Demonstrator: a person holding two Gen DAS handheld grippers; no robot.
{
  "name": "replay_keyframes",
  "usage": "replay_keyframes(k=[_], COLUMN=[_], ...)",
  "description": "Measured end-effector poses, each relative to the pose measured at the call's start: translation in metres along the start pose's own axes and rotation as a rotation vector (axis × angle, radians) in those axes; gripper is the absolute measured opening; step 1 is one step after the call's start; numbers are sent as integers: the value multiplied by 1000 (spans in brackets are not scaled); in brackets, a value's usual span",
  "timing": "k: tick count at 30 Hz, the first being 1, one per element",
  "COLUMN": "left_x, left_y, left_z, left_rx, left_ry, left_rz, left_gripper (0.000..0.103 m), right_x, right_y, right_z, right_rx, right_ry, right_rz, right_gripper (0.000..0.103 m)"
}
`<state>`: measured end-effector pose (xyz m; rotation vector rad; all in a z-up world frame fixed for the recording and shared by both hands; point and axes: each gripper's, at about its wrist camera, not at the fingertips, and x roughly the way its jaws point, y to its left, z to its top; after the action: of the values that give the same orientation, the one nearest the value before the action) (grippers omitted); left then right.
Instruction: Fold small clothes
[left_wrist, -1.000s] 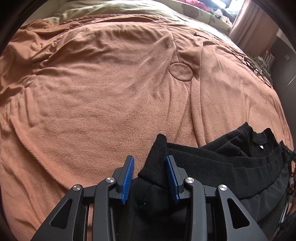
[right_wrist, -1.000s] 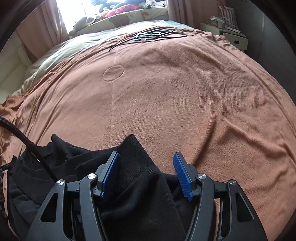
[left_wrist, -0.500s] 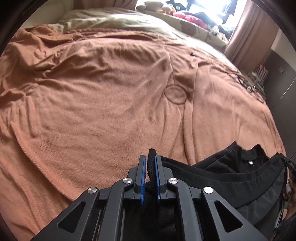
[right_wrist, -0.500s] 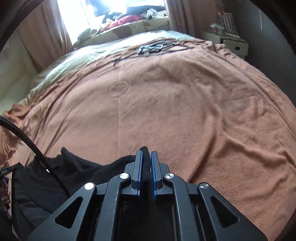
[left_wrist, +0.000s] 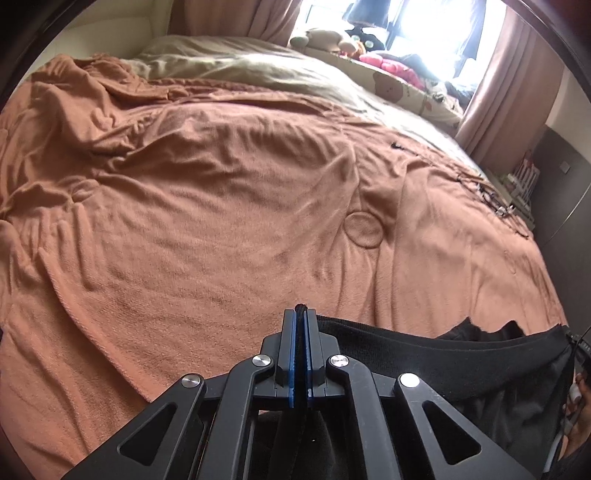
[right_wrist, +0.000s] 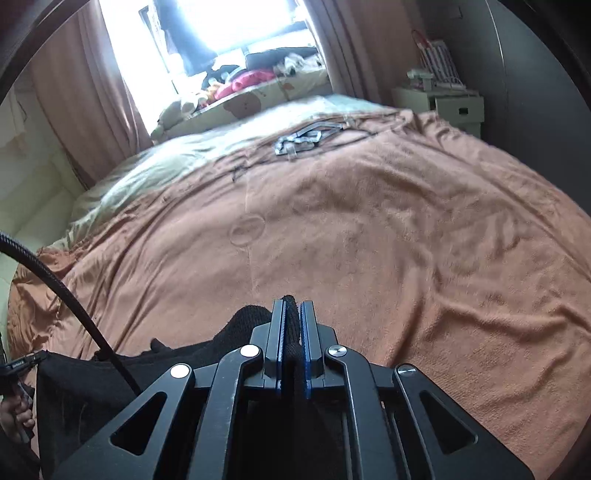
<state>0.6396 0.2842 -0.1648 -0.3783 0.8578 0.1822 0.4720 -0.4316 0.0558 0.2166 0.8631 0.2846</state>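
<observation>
Left wrist view first: we see the black garment (left_wrist: 424, 354) cut off at the lower frame edge and partly hidden behind the gripper's body, so its full shape is hard to make out. It lies at the near edge of the orange blanket (left_wrist: 221, 229). Our left gripper (left_wrist: 300, 314) is clenched on the garment's ribbed edge, a tuft poking past the blue pads. Right wrist view: the right gripper (right_wrist: 292, 306) likewise pinches black fabric (right_wrist: 243, 321), the rest disappearing beneath it; a black cable (right_wrist: 55, 280) crosses the left side.
</observation>
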Motion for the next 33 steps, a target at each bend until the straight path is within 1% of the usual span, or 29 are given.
replay_keyframes(k=[2,4,5,6,7,8,9,11,13,17,23,26,30,33], left_x=[9,15,14,12,10,7,3,-6,-16,-28,-47,-55,-67,-73], left_y=[2,3,3,3,3,3,3,3,2,-2,-4,-3,2,6], left_z=[-2,-3,-4,-5,-6,-6,-7,-9,-11,-19,-41,-56,-77,-91], left_rx=[-19,-38,-39,-35,-33,-31,-30,-30,-27,-9,10,19,24,17], left_ry=[39,80,88,90,91,91,88,76,64,74,91,109,134,151], left_rz=[3,27,29,25,23,21,18,13,11,1,-5,2,7,8], left_gripper=[4,5,7,9,13,20,24,38,43,43,43,43,43,43], right_x=[9,10,7,3,-2,-7,-12,-17,-22,-28,-45,-52,-63,-72], right_y=[-6,-13,-16,-17,-19,-20,-19,-15,-12,-12,-3,0,3,6], right_z=[-2,-1,-1,-1,-1,-1,-1,-3,-7,-10,-22,-25,-38,-50], right_rx=[33,59,72,81,91,96,95,89,76,48,-12,-7,-14,-19], right_ry=[31,44,37,28,13,-7,-13,-3,5,36,71,83,98,112], right_rz=[-25,-34,-24,-20,-18,-16,-7,19,14,17,10,2,-13,-26], right_gripper=[8,10,24,56,69,75,75,75,75,75,75,75,75,70])
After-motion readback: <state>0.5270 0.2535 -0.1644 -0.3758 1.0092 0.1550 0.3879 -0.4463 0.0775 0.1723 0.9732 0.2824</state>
